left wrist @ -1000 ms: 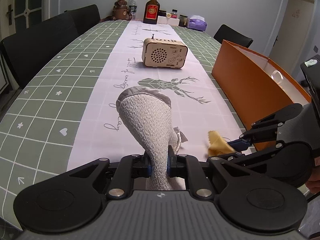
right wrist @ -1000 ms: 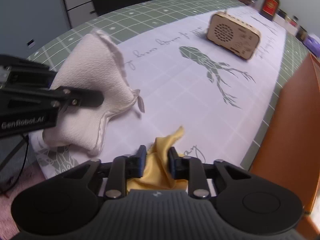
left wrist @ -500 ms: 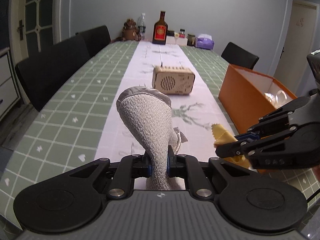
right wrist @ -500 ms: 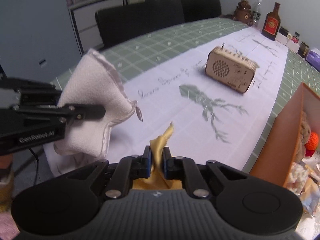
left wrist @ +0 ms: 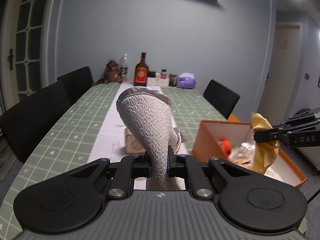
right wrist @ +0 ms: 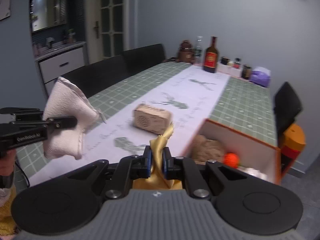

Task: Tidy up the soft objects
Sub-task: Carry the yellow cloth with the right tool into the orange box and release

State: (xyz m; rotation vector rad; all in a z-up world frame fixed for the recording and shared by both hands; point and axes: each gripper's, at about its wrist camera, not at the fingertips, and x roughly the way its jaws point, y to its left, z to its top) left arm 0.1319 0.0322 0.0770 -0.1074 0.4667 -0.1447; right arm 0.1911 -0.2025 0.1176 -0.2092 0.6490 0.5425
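My left gripper [left wrist: 159, 161] is shut on a grey-white textured cloth pouch [left wrist: 148, 124] and holds it high above the table; the pouch also shows in the right wrist view [right wrist: 66, 120]. My right gripper [right wrist: 157, 161] is shut on a yellow satin cloth [right wrist: 160, 150], which also shows in the left wrist view [left wrist: 264, 142], hanging over the near end of the orange box [left wrist: 206, 138]. The box [right wrist: 240, 138] holds several soft things, among them an orange ball [right wrist: 231, 159].
A wooden radio [right wrist: 152, 120] stands on the white runner of the green checked table [left wrist: 70, 124]. A brown bottle [left wrist: 141, 71], jars and a purple tissue pack [left wrist: 187, 81] stand at the far end. Black chairs [left wrist: 36, 110] line both sides.
Both grippers have risen well above the table with their cloths. The right gripper has carried the yellow cloth rightward over the orange box.
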